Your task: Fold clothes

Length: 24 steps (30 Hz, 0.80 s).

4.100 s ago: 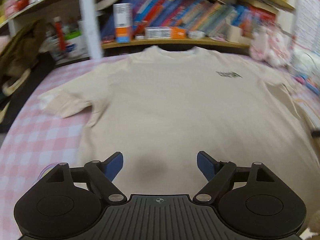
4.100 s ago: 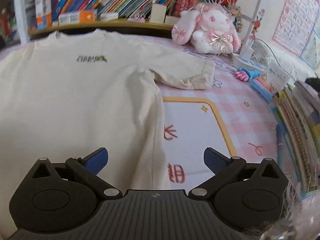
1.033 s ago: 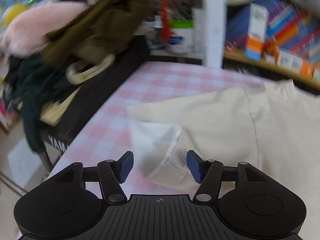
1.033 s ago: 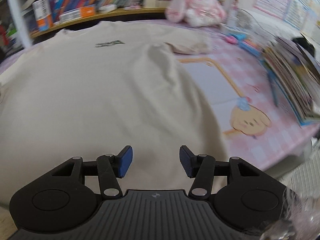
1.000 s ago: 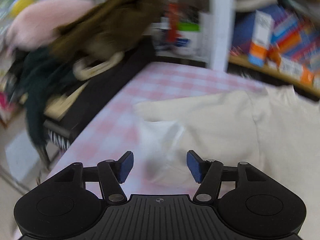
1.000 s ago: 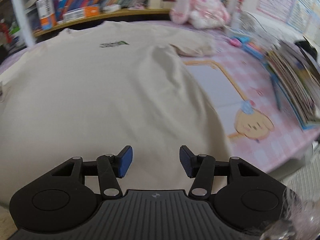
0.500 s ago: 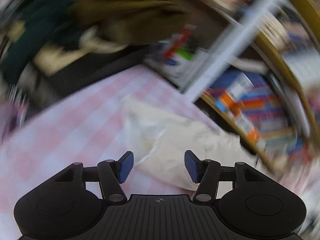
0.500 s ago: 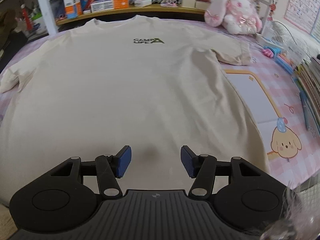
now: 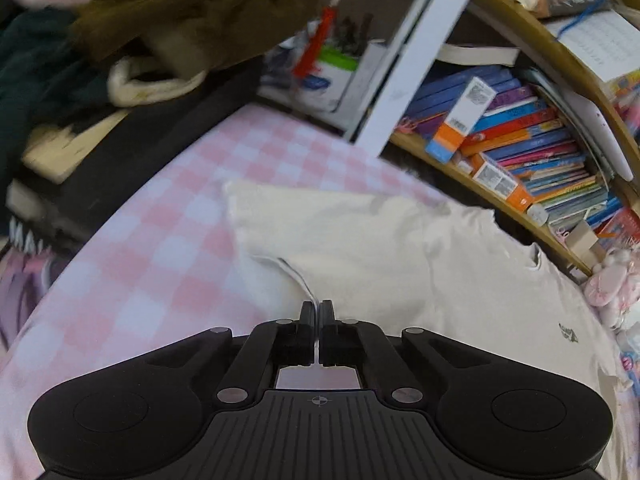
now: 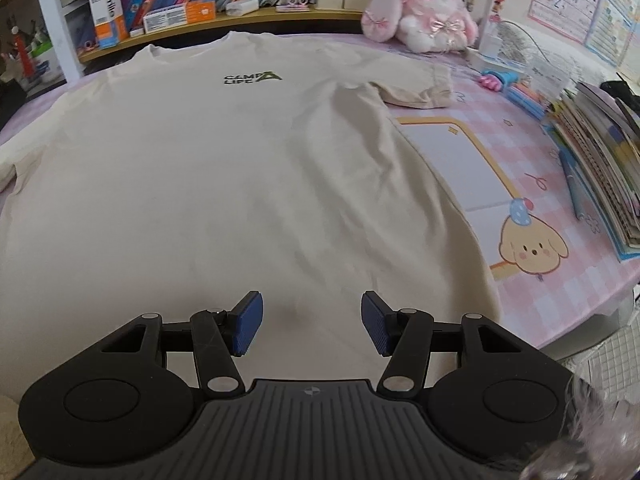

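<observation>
Both tongs sit at the bottom of their frames: the left gripper (image 9: 317, 308) has just closed, pinching the sleeve hem (image 9: 298, 276) of the cream T-shirt (image 10: 224, 184) (spread across the pink checked table (image 9: 132, 264)). Only the right view shows the right gripper (image 10: 311, 324), half open and empty, the chest logo (image 10: 252, 77), and the plush rabbit (image 10: 424, 26) at upper right.

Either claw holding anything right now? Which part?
Left claw is shut on the cream T-shirt's sleeve, at its cuff edge. Right claw is open above the shirt's lower body, holding nothing.
</observation>
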Each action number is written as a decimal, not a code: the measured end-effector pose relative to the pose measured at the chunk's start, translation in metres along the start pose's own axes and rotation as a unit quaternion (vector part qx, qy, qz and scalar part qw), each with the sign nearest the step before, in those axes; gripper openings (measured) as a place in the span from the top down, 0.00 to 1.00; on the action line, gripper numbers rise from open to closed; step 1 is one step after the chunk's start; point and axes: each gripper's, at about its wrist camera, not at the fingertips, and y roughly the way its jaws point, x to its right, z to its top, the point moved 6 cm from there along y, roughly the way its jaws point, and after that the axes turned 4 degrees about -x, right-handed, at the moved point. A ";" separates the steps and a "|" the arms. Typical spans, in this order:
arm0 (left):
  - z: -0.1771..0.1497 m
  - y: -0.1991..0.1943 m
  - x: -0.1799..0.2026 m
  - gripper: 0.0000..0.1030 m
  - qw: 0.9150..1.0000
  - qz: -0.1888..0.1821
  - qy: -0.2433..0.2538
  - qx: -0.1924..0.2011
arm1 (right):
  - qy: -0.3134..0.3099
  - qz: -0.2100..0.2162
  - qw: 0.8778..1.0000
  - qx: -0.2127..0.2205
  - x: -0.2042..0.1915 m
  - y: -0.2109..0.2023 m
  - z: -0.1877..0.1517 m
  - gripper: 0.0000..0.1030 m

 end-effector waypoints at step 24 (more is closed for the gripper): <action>0.084 0.071 -0.041 0.68 0.988 0.116 0.106 0.006 | -0.001 -0.026 0.999 -0.026 -0.012 -0.006 -0.017 0.49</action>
